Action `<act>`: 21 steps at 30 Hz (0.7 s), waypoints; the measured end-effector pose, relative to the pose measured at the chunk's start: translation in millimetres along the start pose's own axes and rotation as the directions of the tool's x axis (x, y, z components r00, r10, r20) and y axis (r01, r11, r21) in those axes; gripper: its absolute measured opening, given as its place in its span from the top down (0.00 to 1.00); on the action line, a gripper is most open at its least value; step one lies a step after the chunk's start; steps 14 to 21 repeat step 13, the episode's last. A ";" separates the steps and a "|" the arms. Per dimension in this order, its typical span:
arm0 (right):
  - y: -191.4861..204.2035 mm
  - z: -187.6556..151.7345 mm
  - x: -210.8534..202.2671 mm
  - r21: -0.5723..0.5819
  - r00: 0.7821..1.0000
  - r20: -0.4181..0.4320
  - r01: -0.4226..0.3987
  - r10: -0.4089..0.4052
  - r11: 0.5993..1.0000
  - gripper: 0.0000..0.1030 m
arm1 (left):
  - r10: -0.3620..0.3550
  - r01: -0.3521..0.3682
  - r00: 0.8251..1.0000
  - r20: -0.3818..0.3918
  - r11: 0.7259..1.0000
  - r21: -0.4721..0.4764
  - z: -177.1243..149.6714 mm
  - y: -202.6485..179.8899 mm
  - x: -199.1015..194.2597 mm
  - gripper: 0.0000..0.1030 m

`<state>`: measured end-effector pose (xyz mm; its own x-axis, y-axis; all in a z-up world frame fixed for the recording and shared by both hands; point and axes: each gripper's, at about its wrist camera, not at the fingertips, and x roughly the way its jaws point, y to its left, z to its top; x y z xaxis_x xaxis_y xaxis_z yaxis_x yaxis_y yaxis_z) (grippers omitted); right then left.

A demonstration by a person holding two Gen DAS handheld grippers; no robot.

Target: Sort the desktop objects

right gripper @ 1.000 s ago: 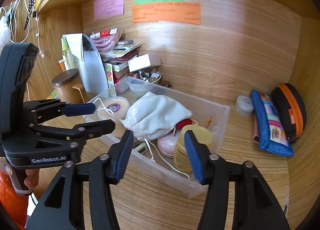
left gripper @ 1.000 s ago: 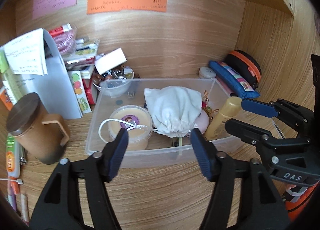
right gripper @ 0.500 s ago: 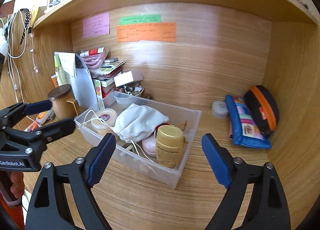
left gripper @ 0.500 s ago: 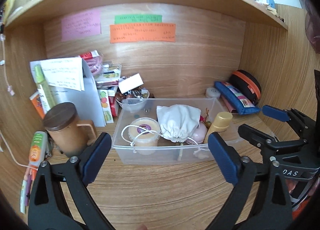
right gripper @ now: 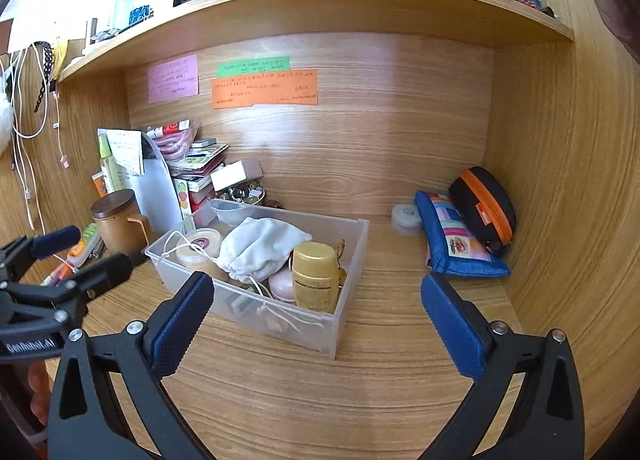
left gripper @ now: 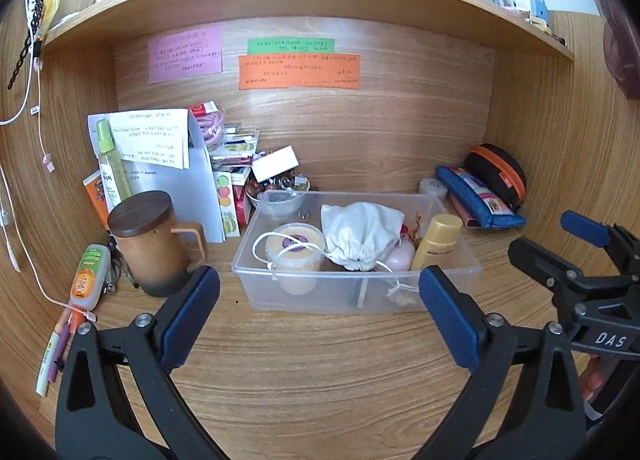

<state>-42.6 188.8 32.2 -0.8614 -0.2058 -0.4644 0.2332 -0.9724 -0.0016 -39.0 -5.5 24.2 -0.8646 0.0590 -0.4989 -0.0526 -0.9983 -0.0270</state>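
A clear plastic bin stands on the wooden desk. In it lie a white drawstring pouch, a round yellow tub, a gold-capped bottle and a pink item. My left gripper is open and empty, in front of the bin. My right gripper is open and empty, in front of the bin's right corner. Each gripper shows in the other's view, the right one and the left one.
A brown lidded mug, a white folder with papers, stacked booklets and a small bowl crowd the back left. A blue pouch, a black-orange case and a small round tin sit at right. Pens and a tube lie far left.
Both grippers have pulled back from the bin and their jaws have opened wide. The bin and its contents have stayed put.
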 end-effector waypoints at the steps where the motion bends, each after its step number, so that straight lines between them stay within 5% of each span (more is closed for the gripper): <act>1: -0.2 -0.4 -0.1 0.002 1.000 0.000 0.001 -0.001 1.000 0.00 | -0.007 0.007 1.000 -0.004 1.000 0.001 -1.5 -1.1 0.4 0.02; 21: -3.8 -7.6 6.2 0.005 1.000 -0.030 0.008 -0.008 1.000 0.00 | -0.009 0.009 1.000 -0.011 1.000 0.004 -6.4 -8.0 4.8 0.02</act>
